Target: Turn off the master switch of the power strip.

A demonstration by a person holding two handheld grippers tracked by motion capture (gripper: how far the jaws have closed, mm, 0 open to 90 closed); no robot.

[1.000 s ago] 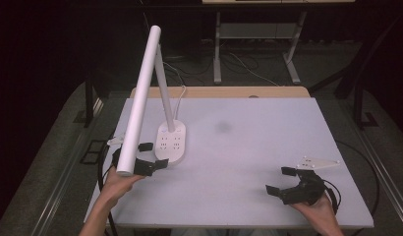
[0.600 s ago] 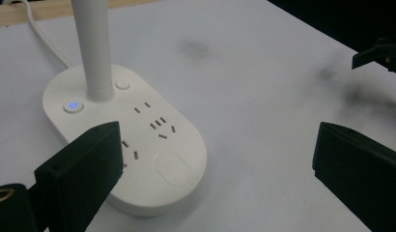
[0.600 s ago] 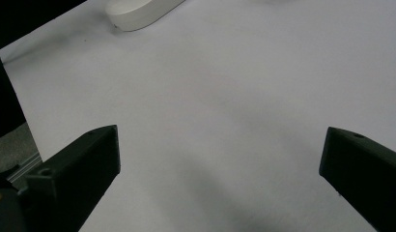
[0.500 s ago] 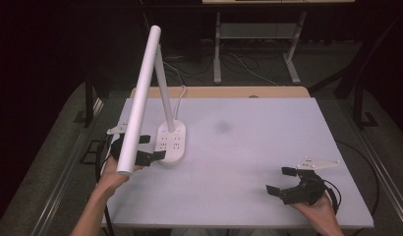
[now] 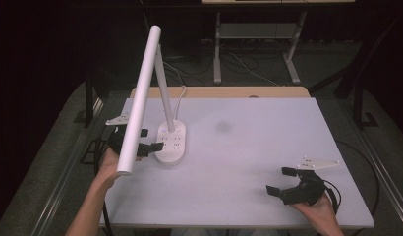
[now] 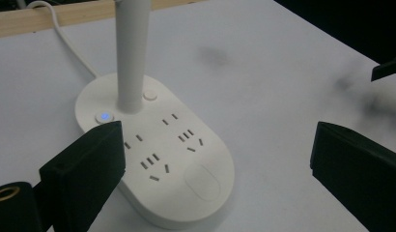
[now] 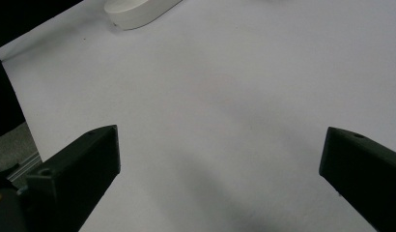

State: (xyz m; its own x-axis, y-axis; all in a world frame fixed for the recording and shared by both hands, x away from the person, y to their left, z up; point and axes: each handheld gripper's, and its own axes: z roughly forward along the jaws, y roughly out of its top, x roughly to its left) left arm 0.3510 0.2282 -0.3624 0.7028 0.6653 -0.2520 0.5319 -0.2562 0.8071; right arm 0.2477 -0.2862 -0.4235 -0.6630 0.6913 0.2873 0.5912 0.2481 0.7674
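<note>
The desk (image 5: 268, 147) lies bare across its middle and right. At the left stand the lamp base (image 5: 171, 143), its upright post (image 5: 165, 96) and the long slanted lamp bar (image 5: 139, 98) overhanging the left edge, blocking passage there.

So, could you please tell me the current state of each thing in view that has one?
Desk lamp: upright on the table, light bar dark.
Lamp base: sockets empty, small button glowing blue.
Lamp cord: attached, trailing off the far edge.
Left gripper: open, beside the lamp base.
Right gripper: open, holding nothing.
</note>
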